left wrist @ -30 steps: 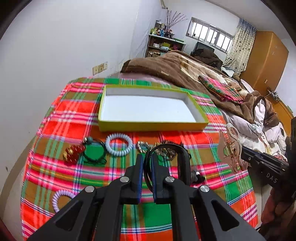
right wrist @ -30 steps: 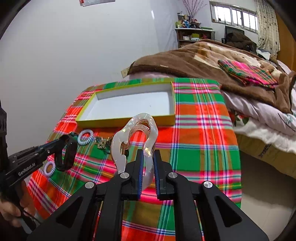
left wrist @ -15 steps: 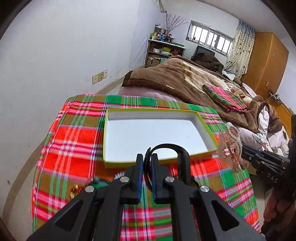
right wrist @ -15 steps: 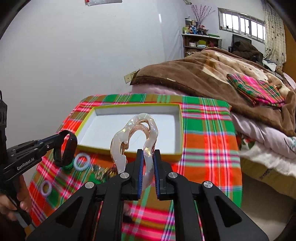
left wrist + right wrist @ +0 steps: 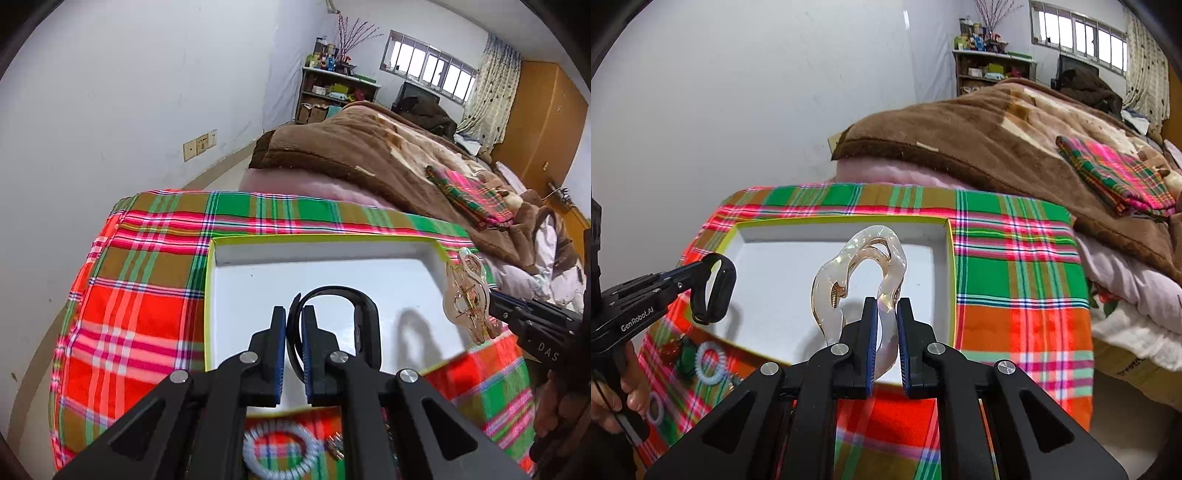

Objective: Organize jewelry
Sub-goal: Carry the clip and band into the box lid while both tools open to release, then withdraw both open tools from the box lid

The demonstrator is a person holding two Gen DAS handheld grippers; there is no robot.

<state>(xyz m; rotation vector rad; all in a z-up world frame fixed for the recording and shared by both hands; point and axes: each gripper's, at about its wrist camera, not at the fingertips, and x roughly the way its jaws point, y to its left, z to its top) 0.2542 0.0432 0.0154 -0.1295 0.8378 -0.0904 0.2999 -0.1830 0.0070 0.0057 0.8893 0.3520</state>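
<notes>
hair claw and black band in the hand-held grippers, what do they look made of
The hair claw looks like glossy translucent plastic or acrylic, since light passes through it, with a gold metal spring showing inside. The black band looks like matte rubber or silicone: a dull, smooth loop with no shine, though that is less certain.

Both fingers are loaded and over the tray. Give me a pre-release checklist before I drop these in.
1. Left gripper shut on the black band: ok.
2. Right gripper shut on the clear hair claw: ok.
3. Band over the yellow-rimmed tray: ok.
4. Claw over the tray floor: ok in the right wrist view; near the tray's right edge in the left.
5. Height above the tray floor: cannot tell.
6. Remaining pieces, such as the white coil hair tie, outside the tray: ok.
</notes>
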